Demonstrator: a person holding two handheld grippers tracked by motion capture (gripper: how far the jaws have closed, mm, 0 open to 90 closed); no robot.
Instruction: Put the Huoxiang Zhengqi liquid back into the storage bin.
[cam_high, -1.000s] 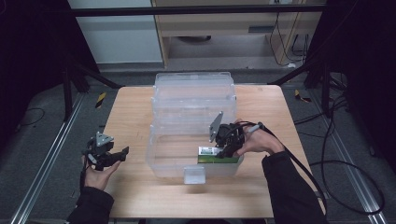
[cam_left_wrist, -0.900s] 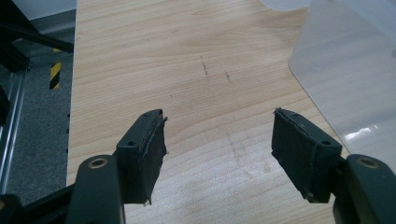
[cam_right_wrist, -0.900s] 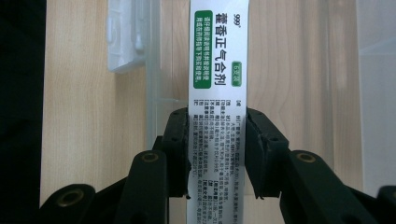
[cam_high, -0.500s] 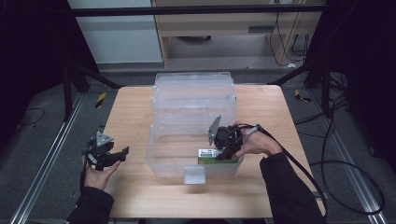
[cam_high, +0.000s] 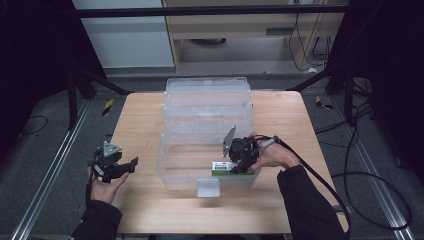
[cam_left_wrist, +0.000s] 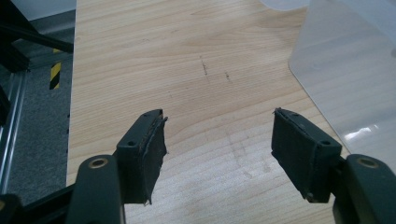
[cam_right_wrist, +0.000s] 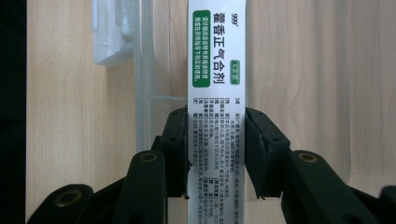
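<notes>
A clear plastic bin stands in the middle of the wooden table, its lid lying open behind it. My right gripper reaches into the bin's front right corner, shut on a white box with a green label. In the right gripper view the pads press both long sides of the box, with the right gripper above the bin's floor, next to its front wall. My left gripper hovers at the table's left edge, open and empty. The left gripper shows bare wood between its jaws.
The bin's front latch hangs over the front wall and appears as a white clip. The bin's side wall lies to the right of my left jaws. Black frame legs and cables lie on the floor around the table.
My right gripper has shifted slightly toward the bin's front left with the box still in it. The left gripper has stayed where it was.
</notes>
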